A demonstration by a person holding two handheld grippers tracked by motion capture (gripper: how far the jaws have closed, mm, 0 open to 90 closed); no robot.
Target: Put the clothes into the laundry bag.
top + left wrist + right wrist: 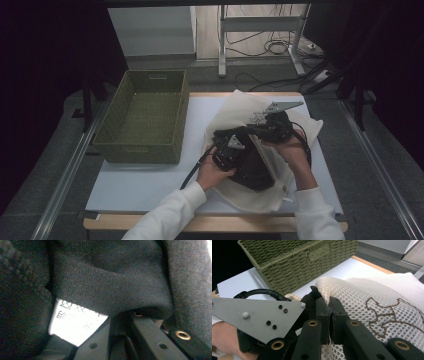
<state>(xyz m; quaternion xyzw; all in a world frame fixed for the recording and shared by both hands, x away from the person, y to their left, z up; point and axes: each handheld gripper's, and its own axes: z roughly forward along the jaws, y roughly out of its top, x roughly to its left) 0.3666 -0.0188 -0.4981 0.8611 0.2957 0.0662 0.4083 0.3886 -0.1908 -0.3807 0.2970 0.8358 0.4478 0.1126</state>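
Observation:
A cream mesh bag [239,107] lies on the white table top, with a black garment [254,170] lying across its middle. My left gripper [239,150] is shut on a fold of that black garment [112,290]; in the left gripper view the cloth drapes over the jaw tips of the left gripper [123,317], and a white care label [75,325] hangs beside them. My right gripper [329,307] is shut on the rim of the mesh bag [374,300], just right of the left gripper's grey plate [259,315]. In the high view the right gripper [256,130] sits close above the left one.
An empty green woven basket [145,115] stands at the table's back left, and its wall [299,265] rises beyond the bag in the right gripper view. Bare white table top [145,185] lies in front of the basket. Metal rails run along both sides of the table.

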